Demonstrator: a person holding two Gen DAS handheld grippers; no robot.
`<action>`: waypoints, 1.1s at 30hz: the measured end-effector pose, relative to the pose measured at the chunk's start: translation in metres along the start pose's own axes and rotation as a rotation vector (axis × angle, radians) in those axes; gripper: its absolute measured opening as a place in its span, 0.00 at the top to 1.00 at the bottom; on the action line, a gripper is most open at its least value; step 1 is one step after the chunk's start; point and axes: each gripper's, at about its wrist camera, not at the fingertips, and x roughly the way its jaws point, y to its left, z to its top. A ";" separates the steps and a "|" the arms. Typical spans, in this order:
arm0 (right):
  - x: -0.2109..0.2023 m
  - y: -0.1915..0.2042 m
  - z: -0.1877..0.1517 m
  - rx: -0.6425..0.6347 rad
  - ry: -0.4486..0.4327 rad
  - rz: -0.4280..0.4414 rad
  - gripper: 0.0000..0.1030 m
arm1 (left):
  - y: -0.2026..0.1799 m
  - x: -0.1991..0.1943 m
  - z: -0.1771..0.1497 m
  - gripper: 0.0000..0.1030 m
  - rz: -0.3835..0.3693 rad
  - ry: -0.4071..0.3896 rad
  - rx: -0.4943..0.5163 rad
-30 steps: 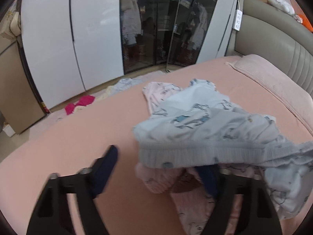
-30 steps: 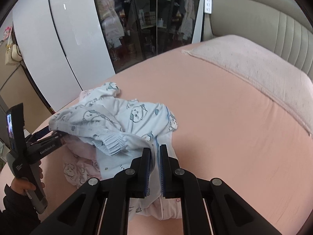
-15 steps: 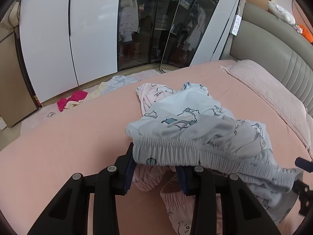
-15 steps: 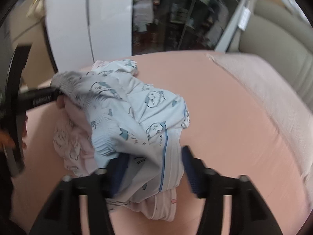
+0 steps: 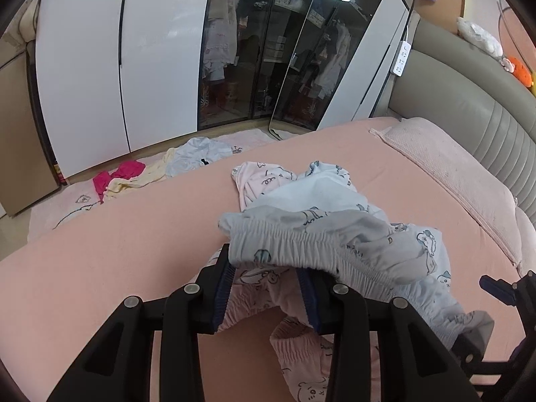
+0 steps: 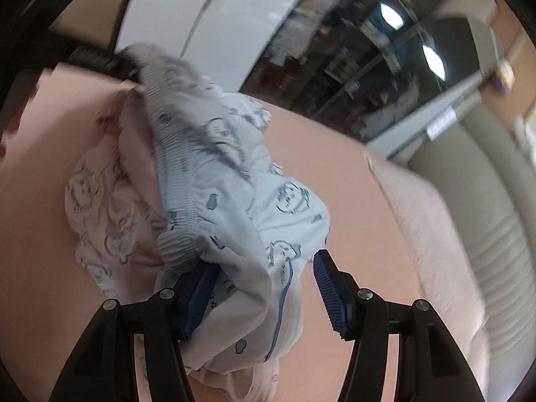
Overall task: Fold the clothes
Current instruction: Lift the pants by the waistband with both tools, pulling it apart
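Note:
Light blue printed pajama pants (image 5: 351, 234) lie bunched on the pink bed, over a pink printed garment (image 5: 258, 181). My left gripper (image 5: 268, 274) is partly closed, its jaws still apart, with the elastic waistband (image 5: 284, 244) draped over its tips. My right gripper (image 6: 264, 274) is open, its jaws on either side of a fold of the blue pants (image 6: 254, 201). The pink garment (image 6: 100, 207) shows under the pants on the left. The right gripper also shows at the right edge of the left wrist view (image 5: 502, 288).
The pink bed sheet (image 5: 117, 251) spreads all around the pile. A pink blanket (image 5: 445, 174) and grey padded headboard (image 5: 469, 107) are at the right. Clothes (image 5: 150, 174) lie on the floor before white and glass wardrobe doors (image 5: 167, 50).
My left gripper narrowed around the waistband and lifted it slightly. My right gripper opened from shut and moved in over the blue pants, tilting as it went.

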 end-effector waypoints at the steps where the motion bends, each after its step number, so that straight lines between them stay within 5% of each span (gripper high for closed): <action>1: 0.000 0.005 0.000 -0.033 -0.005 -0.020 0.43 | 0.001 0.000 0.000 0.67 -0.002 -0.001 -0.004; 12: 0.011 0.018 0.008 -0.066 -0.037 -0.034 0.44 | 0.007 0.000 0.003 0.67 -0.020 -0.014 -0.005; 14: 0.012 0.020 0.010 -0.057 -0.035 -0.021 0.53 | 0.009 0.001 0.002 0.67 -0.014 -0.008 -0.006; 16: 0.012 0.022 0.012 -0.050 -0.026 -0.001 0.74 | 0.012 0.003 0.001 0.67 -0.008 -0.002 -0.010; 20: 0.012 0.025 0.013 0.003 0.000 0.020 0.86 | 0.019 0.006 -0.001 0.67 0.001 0.011 -0.018; 24: 0.005 0.000 0.016 0.194 0.009 0.120 0.92 | 0.026 0.011 -0.003 0.66 -0.031 0.035 -0.043; 29: -0.005 -0.039 0.018 0.366 0.003 0.198 0.93 | 0.046 0.013 -0.010 0.47 -0.195 0.039 -0.185; 33: -0.014 -0.058 0.013 0.449 -0.022 0.253 0.93 | 0.058 0.016 -0.014 0.40 -0.184 0.035 -0.252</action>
